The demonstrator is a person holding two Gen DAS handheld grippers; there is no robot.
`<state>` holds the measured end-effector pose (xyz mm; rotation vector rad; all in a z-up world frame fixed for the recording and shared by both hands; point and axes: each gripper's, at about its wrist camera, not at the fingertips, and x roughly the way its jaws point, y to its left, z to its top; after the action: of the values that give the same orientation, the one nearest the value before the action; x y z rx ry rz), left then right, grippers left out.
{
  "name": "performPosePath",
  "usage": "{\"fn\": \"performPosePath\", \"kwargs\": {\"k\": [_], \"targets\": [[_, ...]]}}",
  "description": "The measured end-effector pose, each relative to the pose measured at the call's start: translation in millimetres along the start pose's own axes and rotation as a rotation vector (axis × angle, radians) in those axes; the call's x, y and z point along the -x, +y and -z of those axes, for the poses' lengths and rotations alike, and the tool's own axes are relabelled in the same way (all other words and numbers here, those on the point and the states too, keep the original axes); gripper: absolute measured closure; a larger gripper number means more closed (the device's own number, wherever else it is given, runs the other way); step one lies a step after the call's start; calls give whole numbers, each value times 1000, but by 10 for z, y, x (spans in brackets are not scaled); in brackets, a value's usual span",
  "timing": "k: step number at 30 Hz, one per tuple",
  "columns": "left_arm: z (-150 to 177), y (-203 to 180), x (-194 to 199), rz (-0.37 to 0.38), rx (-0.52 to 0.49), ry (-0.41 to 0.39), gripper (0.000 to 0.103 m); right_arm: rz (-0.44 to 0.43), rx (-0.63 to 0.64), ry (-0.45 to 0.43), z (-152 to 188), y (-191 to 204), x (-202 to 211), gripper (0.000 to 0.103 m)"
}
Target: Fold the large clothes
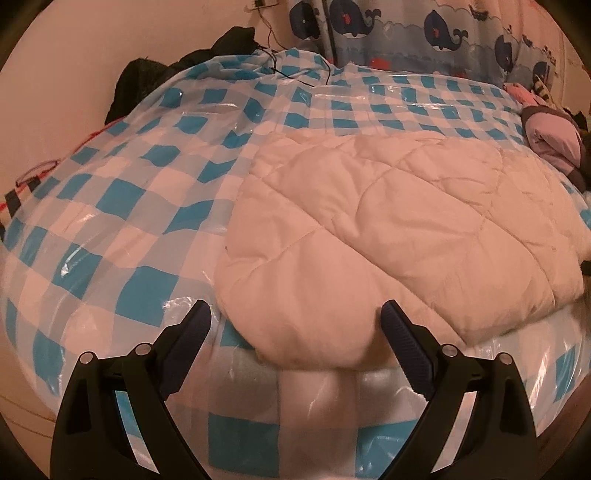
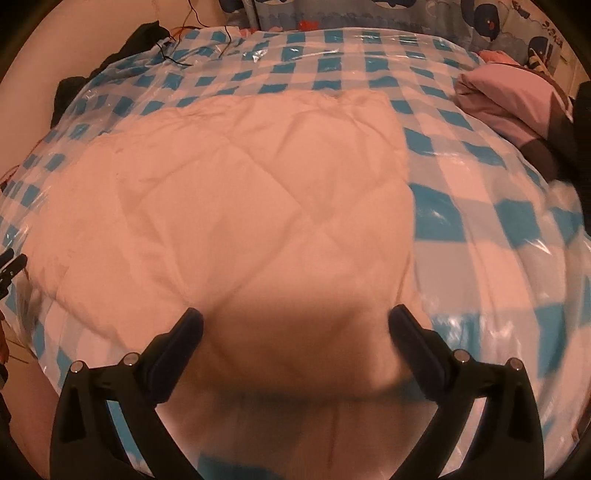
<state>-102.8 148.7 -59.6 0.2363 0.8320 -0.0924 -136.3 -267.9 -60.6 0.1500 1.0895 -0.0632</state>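
A white quilted padded garment (image 1: 388, 221) lies folded on a bed covered by a blue-and-white checked plastic sheet (image 1: 122, 192). In the left wrist view its near left corner bulges between the fingers of my left gripper (image 1: 295, 314), which stands open just in front of it. In the right wrist view the same garment (image 2: 240, 192) fills the middle, and my right gripper (image 2: 295, 321) is open over its near right edge, which lies in shadow. Neither gripper holds cloth.
A folded pink and grey cloth (image 2: 517, 110) sits at the bed's right side. Dark clothing (image 1: 147, 77) is piled at the far left by the wall, with thin cables (image 1: 288, 70) across the sheet. A whale-print curtain (image 1: 424, 29) hangs behind the bed.
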Motion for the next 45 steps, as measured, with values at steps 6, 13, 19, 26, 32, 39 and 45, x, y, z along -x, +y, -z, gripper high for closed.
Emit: {"fn": "performPosePath", "kwargs": {"k": [6,13,19,26,32,39,45], "targets": [[38,6,169,-10,-19,-25,13,21,38,-129,6,125,389,7],[107,128,238,70,40,17,13,-26,-19,15,100,-35,-113,7],[353,819,75,511,497,171,13,-330,-321,-71,165,-523,283,7],[554,1029,57,639,683,192,13,-636,-658,-52,392,-1167,217,7],[593,969,-159,682,844,230,13,-726,-663,-54,273,-1142,182,7],[626,821,-492,694,942,282,13,-626,-696,-39,265,-1137,61,7],[565,786,-690,703,1014,253,13,-644,-718,-78,240,-1161,-33,7]]}}
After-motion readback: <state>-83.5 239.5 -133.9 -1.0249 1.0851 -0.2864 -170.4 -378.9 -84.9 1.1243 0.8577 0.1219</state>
